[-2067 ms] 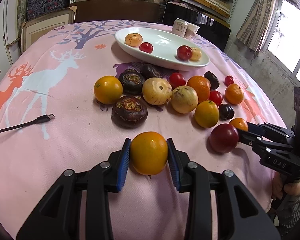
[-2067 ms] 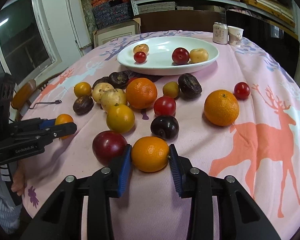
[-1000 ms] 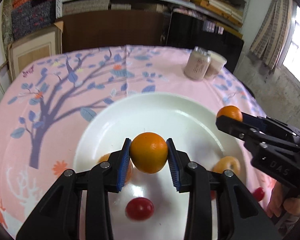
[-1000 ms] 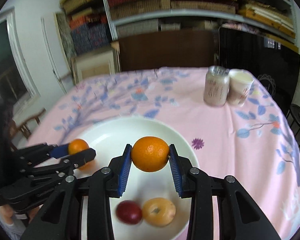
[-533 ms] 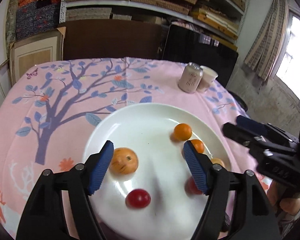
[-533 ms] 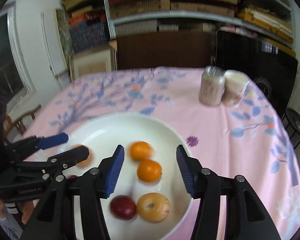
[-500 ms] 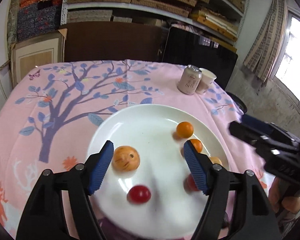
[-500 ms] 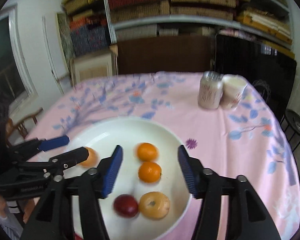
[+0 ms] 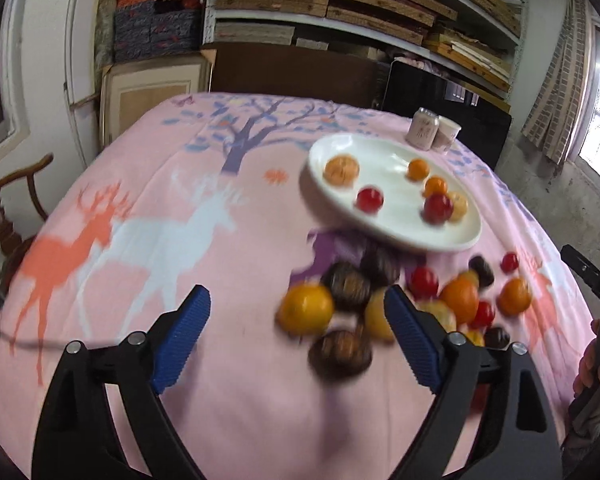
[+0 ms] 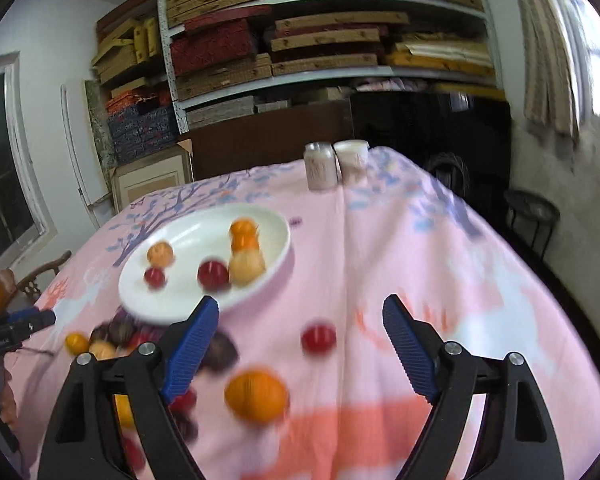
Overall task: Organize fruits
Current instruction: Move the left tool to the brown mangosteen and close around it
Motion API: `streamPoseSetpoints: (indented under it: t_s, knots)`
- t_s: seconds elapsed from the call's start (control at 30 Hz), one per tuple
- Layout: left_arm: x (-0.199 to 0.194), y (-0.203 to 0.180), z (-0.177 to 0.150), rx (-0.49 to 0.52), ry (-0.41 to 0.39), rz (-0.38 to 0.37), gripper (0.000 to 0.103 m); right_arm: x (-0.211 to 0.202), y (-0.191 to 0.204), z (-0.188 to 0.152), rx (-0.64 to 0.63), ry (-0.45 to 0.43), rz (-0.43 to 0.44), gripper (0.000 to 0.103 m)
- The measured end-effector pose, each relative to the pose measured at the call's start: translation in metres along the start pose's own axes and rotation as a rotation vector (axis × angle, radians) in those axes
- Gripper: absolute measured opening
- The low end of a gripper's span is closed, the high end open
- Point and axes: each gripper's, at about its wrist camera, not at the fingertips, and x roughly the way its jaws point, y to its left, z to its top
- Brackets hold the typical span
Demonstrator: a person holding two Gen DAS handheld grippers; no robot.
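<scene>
Left gripper (image 9: pixel 296 322): blue-padded jaws opening, nothing gripped.
Right gripper (image 10: pixel 300 330): same, empty.
White oval plate (image 9: pixel 384 160): holds six blurred fruits.

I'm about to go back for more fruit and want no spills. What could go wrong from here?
1. The loose pile is tightly packed, so the open left gripper may nudge neighbours and set round fruit rolling.
2. The plate already holds six round fruits; another drop could knock one over the low rim.
3. The orange near the open right gripper could roll on the cloth.
</scene>
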Motion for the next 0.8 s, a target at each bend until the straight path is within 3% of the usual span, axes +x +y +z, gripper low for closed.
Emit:
streamPoseSetpoints:
  t_s: [0.2,0.37,0.53,0.8]
  knots:
    - [-0.002,-0.003,-0.026,0.004,0.03,-0.009,0.086,-0.012,-0.009,-0.022,0.034,-0.025,0.018,0.098]
    - [0.012,-0.024,-0.025,0.074,0.06,0.045,0.087,-0.008,-0.024,-0.026,0.115,-0.009,0.054,0.098]
    - [0.025,-0.031,-0.021,0.094,0.113,0.015,0.087,0.003,-0.047,-0.03,0.236,0.038,0.08,0.098]
    - [0.052,-0.023,-0.01,0.033,0.192,0.028,0.087,0.007,-0.044,-0.033,0.235,0.057,0.085,0.098]
